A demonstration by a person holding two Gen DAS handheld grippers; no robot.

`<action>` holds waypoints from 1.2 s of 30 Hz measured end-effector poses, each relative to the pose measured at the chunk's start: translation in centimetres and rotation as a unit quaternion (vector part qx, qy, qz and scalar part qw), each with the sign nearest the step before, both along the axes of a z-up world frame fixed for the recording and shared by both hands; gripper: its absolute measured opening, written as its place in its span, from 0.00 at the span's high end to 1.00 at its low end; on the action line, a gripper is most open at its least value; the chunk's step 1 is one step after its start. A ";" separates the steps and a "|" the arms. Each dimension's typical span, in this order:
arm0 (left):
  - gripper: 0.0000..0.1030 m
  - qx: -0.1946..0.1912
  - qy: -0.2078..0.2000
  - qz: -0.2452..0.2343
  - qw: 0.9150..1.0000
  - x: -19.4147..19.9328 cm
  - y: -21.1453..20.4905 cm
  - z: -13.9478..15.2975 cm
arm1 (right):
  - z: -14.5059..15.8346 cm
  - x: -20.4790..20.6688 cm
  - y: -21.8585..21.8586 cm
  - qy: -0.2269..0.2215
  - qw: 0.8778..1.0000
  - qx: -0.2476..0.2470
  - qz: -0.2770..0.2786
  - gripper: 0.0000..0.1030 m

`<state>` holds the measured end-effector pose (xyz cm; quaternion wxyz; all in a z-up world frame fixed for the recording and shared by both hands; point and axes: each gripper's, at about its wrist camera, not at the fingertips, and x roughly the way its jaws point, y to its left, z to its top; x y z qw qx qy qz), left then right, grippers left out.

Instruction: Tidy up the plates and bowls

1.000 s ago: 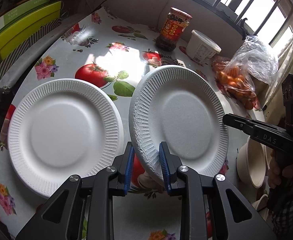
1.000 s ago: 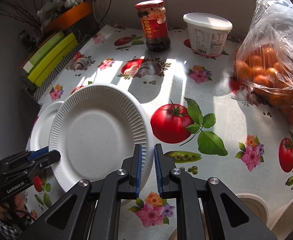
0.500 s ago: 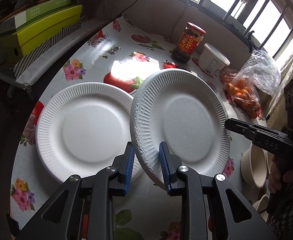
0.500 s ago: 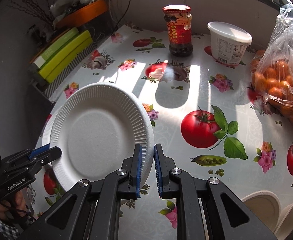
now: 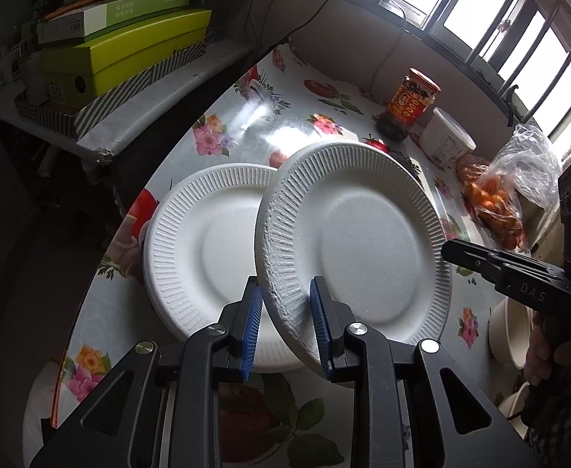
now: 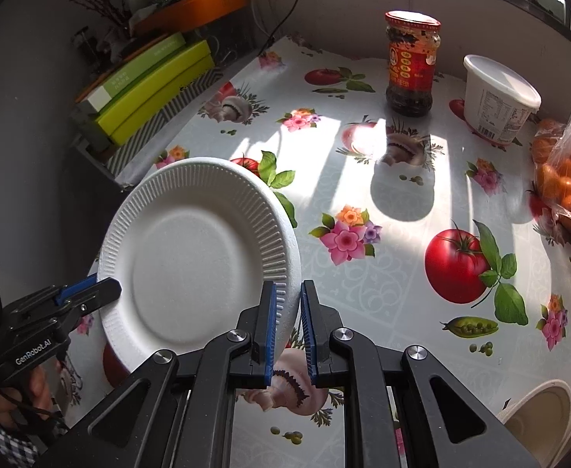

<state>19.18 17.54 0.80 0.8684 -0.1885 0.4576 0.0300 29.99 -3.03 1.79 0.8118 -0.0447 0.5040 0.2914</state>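
One white paper plate (image 5: 363,241) hangs tilted above the flowered tablecloth, gripped from two sides. My left gripper (image 5: 285,323) is shut on its near rim. My right gripper (image 6: 287,323) is shut on the opposite rim of that plate (image 6: 195,257). Each wrist view shows the other gripper at the plate's far edge: the right gripper (image 5: 453,249) and the left gripper (image 6: 90,292). A second white plate (image 5: 207,245) lies flat on the table at the left, its right rim hidden under the held plate. Beige bowls (image 5: 513,327) sit at the right.
A red chili jar (image 6: 412,62), a white lidded tub (image 6: 497,97) and a bag of oranges (image 6: 570,187) stand along the back and right. Green boxes (image 6: 149,85) are stacked on a shelf beside the table's left edge. More bowls (image 6: 538,417) rest at the near right.
Both grippers have carried the held plate to the left across the table. It now overlaps the right rim of the flat plate, where before the two sat side by side.
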 end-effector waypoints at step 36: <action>0.74 0.008 0.034 0.052 0.998 0.3 6.3 -2.9 | -3.5 1.1 7.9 0.026 0.999 -0.016 0.029 0.87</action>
